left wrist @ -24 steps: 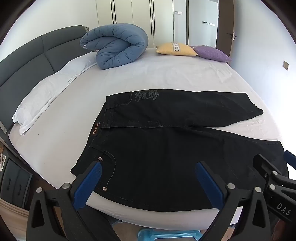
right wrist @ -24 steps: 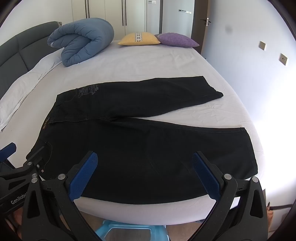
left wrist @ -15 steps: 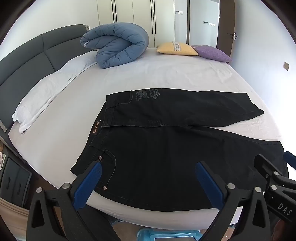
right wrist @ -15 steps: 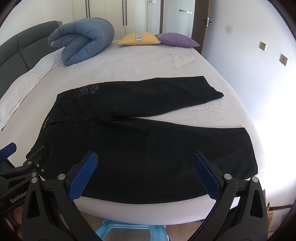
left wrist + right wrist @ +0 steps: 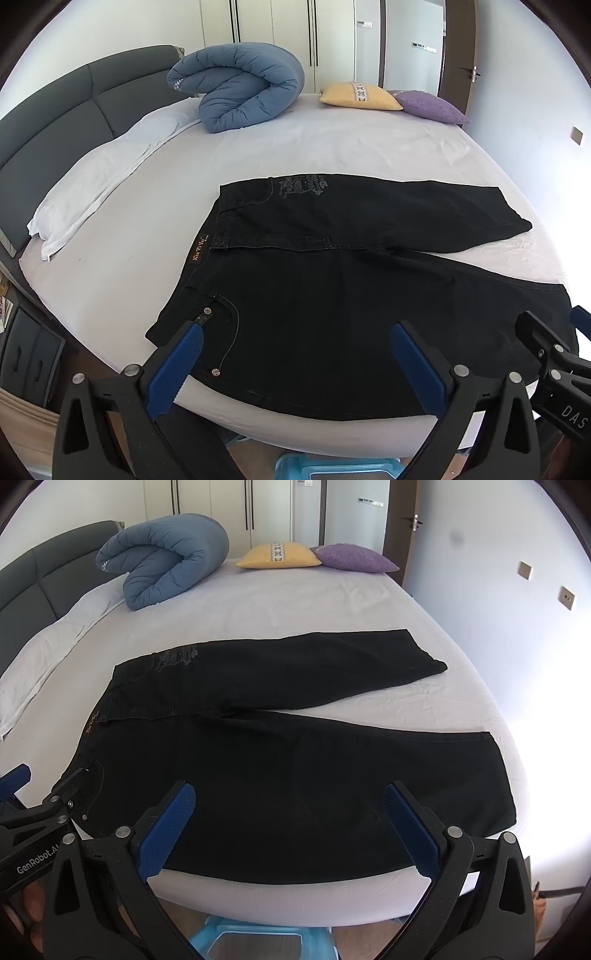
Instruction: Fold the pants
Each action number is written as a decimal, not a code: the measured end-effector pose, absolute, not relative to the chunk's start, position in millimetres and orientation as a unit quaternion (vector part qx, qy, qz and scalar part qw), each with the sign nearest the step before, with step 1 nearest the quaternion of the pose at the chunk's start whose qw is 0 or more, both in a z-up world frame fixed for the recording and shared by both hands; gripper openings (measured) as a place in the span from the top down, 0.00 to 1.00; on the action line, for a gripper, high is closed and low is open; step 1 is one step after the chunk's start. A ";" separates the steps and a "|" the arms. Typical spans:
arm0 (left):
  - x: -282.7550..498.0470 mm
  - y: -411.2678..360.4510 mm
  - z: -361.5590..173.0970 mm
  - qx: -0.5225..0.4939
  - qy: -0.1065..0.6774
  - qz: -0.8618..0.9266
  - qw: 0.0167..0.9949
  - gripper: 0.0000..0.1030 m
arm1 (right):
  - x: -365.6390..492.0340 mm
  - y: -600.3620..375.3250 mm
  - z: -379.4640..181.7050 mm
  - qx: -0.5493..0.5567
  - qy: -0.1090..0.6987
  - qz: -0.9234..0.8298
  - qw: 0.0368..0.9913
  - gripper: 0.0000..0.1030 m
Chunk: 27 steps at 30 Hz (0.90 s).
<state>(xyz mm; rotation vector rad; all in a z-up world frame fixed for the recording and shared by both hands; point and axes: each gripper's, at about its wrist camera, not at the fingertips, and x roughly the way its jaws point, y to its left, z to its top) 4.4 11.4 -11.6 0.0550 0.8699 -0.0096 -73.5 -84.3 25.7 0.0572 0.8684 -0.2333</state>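
1. Plainly, the black pants [image 5: 332,295] lie spread flat on the white-sheeted bed [image 5: 295,147], close to its near edge, with the waistband toward the left and both legs running out to the right
2. Between the two legs there is a narrow wedge of bare sheet; the far leg angles away from the near one, and its hem ends short of the right side of the bed
3. From the left wrist view, the left gripper [image 5: 295,354] hangs over the near edge with its jaws spread wide and nothing between them; the blue pad of one finger [image 5: 173,365] sits over the pocket corner near the waistband, the other over the near leg
4. From the right wrist view, the right gripper [image 5: 288,827] also has its jaws wide apart and holds nothing; both pads frame the near leg of the pants [image 5: 295,775], toward the hem end
5. Whether either gripper touches the cloth cannot be told
6. Each gripper shows at the edge of the other's view, side by side along the near edge
7. At the far side of the bed lie a rolled blue duvet [image 5: 240,96], a yellow cushion [image 5: 358,96] and a purple cushion [image 5: 428,107]; a white pillow [image 5: 96,177] lies along the grey headboard [image 5: 55,110]
8. Below the bed edge a light blue stool [image 5: 258,941] shows
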 end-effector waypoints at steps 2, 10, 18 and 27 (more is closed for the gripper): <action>4.7 11.6 -11.5 0.026 0.421 -0.004 0.906 0.00 | -73.5 -84.3 25.5 0.027 0.420 -0.113 0.900 0.00; 5.1 13.5 -11.9 0.025 0.422 -0.004 0.906 0.00 | -74.2 -84.3 24.9 0.027 0.420 -0.113 0.900 0.00; 4.1 14.5 -10.2 0.024 0.422 -0.004 0.906 0.00 | -74.7 -83.5 23.2 0.028 0.421 -0.113 0.900 0.00; 4.1 18.2 -10.5 0.023 0.422 -0.004 0.906 0.00 | -75.6 -83.5 23.2 0.028 0.420 -0.112 0.900 0.00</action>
